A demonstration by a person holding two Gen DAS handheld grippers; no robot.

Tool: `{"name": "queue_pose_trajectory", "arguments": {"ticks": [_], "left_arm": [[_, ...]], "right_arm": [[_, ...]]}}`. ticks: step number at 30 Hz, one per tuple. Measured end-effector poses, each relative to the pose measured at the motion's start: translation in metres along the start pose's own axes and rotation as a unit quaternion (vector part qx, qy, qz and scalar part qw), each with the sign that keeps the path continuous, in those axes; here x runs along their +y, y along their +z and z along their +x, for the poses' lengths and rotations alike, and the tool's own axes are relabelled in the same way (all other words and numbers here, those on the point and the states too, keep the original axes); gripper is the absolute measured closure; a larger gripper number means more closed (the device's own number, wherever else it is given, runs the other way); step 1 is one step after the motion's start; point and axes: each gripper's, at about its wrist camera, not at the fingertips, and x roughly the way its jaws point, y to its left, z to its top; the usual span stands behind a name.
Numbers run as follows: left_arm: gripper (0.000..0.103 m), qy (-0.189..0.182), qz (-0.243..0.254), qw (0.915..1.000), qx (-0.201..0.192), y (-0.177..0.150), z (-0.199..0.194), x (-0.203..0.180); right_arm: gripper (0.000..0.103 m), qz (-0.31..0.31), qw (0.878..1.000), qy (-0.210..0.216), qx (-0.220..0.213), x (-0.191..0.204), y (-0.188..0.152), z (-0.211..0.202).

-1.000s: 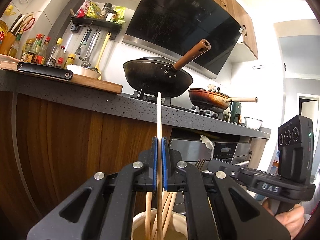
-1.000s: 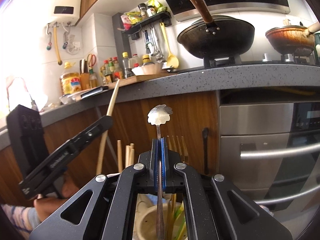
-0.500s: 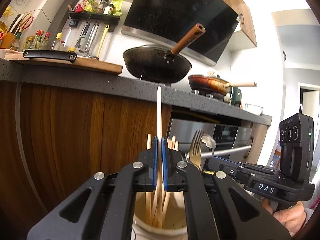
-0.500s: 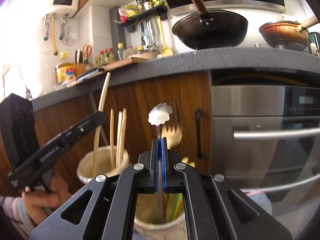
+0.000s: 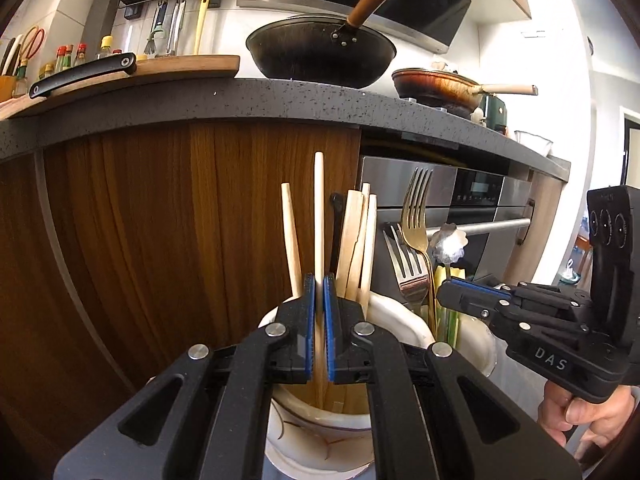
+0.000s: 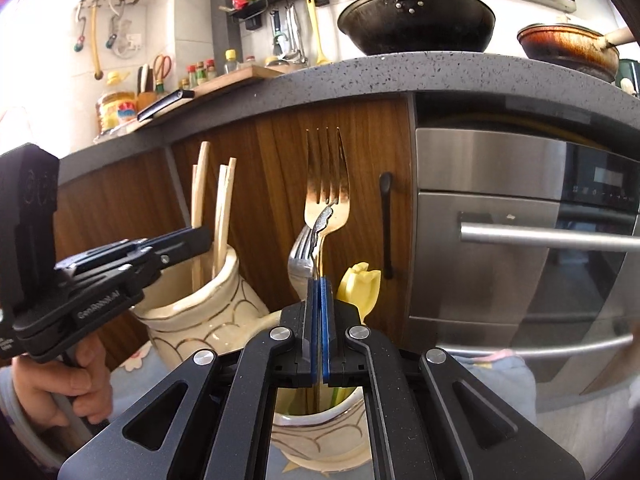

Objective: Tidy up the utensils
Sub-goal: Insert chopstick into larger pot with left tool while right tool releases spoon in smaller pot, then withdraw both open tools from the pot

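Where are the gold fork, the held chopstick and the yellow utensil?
gold fork [image 6: 327,168]: right wrist view, on the tines.
held chopstick [image 5: 319,208]: left wrist view, mid-shaft above the pads.
yellow utensil [image 6: 360,284]: right wrist view, on its head.

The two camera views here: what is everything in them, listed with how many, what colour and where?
held chopstick: one, pale wood, upright in the left gripper, lower end in the left jar
chopsticks: several, pale wood, standing in the left jar
left jar: one, cream with gold lines, on the floor
right jar: one, cream, under the right gripper
held spoon: one, silver, scalloped, in the right gripper
forks: two, gold and silver, in the right jar
wok: one, black, on the stove
frying pan: one, brown, beside the wok
oven: one, steel, under the counter
left gripper: black, blue pads, shut
right gripper: black, blue pads, shut
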Motion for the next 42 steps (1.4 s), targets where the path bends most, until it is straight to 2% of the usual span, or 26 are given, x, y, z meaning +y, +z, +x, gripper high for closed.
{"name": "queue_pose_trajectory", "arguments": {"ticks": [2, 6, 8, 12, 17, 19, 28, 30, 33, 38, 42], "left_arm": [[0.095, -0.001, 0.001, 1.0000, 0.000, 0.000, -0.002, 0.001], [0.074, -0.008, -0.004, 0.9999, -0.007, -0.001, -0.011, 0.002], [0.068, -0.003, 0.001, 0.9999, -0.016, -0.002, -0.019, -0.001], [0.053, -0.004, 0.008, 0.9993, -0.037, -0.010, -0.039, -0.008], [0.045, -0.004, 0.003, 0.9986, -0.052, -0.016, -0.060, -0.010], [0.037, -0.004, -0.002, 0.9984, -0.056, -0.020, -0.067, -0.010], [0.011, 0.024, 0.000, 0.9962, -0.083, -0.046, -0.093, -0.012], [0.005, 0.021, -0.007, 0.9956, -0.091, -0.051, -0.099, -0.010], [0.005, 0.027, -0.008, 0.9949, -0.097, -0.059, -0.104, -0.009], [0.005, 0.049, -0.008, 0.9940, -0.098, -0.073, -0.114, -0.008], [0.005, 0.044, -0.015, 0.9939, -0.100, -0.083, -0.119, -0.006]], "right_arm": [[0.101, 0.006, 1.000, -0.001, 0.002, -0.002, -0.001, 0.000], [0.099, 0.019, 1.000, 0.002, 0.000, -0.006, -0.004, -0.007], [0.098, 0.022, 1.000, 0.007, -0.006, -0.005, -0.006, -0.014], [0.083, 0.011, 1.000, 0.004, -0.021, 0.001, -0.011, -0.031], [0.074, 0.009, 0.999, -0.007, -0.039, 0.005, -0.020, -0.056], [0.069, 0.009, 0.999, -0.014, -0.047, 0.006, -0.024, -0.064], [0.033, -0.007, 0.997, -0.030, -0.068, 0.019, -0.052, -0.087], [0.020, -0.010, 0.997, -0.029, -0.077, 0.023, -0.057, -0.093], [0.011, -0.016, 0.995, -0.034, -0.092, 0.029, -0.061, -0.100], [0.006, -0.020, 0.991, -0.049, -0.119, 0.033, -0.072, -0.113], [0.005, -0.016, 0.990, -0.055, -0.126, 0.031, -0.079, -0.117]]}}
